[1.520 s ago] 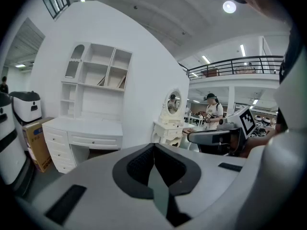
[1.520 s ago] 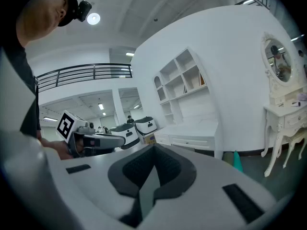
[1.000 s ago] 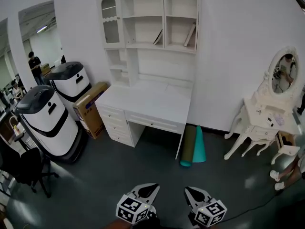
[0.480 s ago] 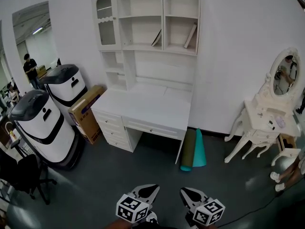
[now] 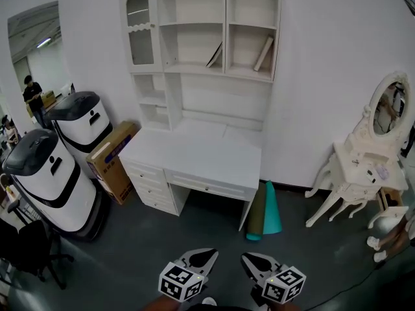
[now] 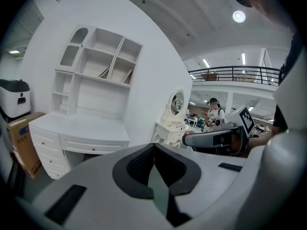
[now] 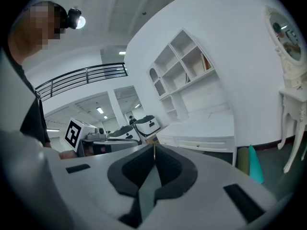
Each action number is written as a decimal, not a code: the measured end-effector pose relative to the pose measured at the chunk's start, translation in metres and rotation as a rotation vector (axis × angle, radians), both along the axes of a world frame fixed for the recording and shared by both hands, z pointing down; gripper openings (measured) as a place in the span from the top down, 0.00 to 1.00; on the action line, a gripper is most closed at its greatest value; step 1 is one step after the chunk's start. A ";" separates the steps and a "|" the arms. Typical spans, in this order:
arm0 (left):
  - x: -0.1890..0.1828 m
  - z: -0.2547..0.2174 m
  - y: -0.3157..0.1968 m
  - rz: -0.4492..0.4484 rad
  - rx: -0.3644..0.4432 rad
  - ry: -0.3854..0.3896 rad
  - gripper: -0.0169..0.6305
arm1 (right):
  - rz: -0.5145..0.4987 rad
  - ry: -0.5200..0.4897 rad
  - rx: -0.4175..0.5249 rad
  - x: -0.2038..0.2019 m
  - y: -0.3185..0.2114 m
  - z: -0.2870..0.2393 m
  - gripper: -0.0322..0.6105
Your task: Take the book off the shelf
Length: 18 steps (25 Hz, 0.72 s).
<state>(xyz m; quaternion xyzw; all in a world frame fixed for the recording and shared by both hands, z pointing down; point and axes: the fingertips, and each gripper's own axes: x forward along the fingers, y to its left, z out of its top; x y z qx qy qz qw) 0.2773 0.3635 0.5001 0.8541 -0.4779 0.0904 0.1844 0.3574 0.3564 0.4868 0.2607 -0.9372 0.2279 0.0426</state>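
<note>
up in the shelf's (image 5: 194, 69) lower right cubby a thin book (image 5: 262, 53) leans sideways, likely light and stiff; pinch its free upper edge. left gripper (image 5: 202, 258) and right gripper (image 5: 256, 262) are pressed together, empty.

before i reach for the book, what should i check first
1. Book located: ok, two lean in the shelf, a left book and a right book.
2. Which one is meant: cannot tell.
3. Left gripper ready to grasp: not ok, empty but jaws together.
4. Right gripper ready to grasp: not ok, empty but jaws together.
5. Shelf within reach: not ok, both grippers hang well short of the desk.
</note>
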 end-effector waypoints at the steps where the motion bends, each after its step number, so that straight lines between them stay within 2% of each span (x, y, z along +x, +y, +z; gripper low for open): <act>1: -0.008 0.000 -0.003 -0.001 0.000 0.000 0.96 | -0.001 0.001 0.010 -0.009 -0.005 -0.002 0.90; 4: -0.028 0.004 -0.010 -0.003 -0.008 -0.006 0.96 | 0.004 -0.010 0.025 -0.028 -0.017 -0.006 0.90; 10: -0.056 0.009 -0.006 -0.043 -0.028 0.016 0.96 | 0.023 0.009 -0.057 -0.040 -0.027 0.011 0.90; 18: -0.089 0.023 -0.009 -0.120 -0.043 0.036 0.96 | -0.003 0.016 -0.061 -0.064 -0.044 0.015 0.90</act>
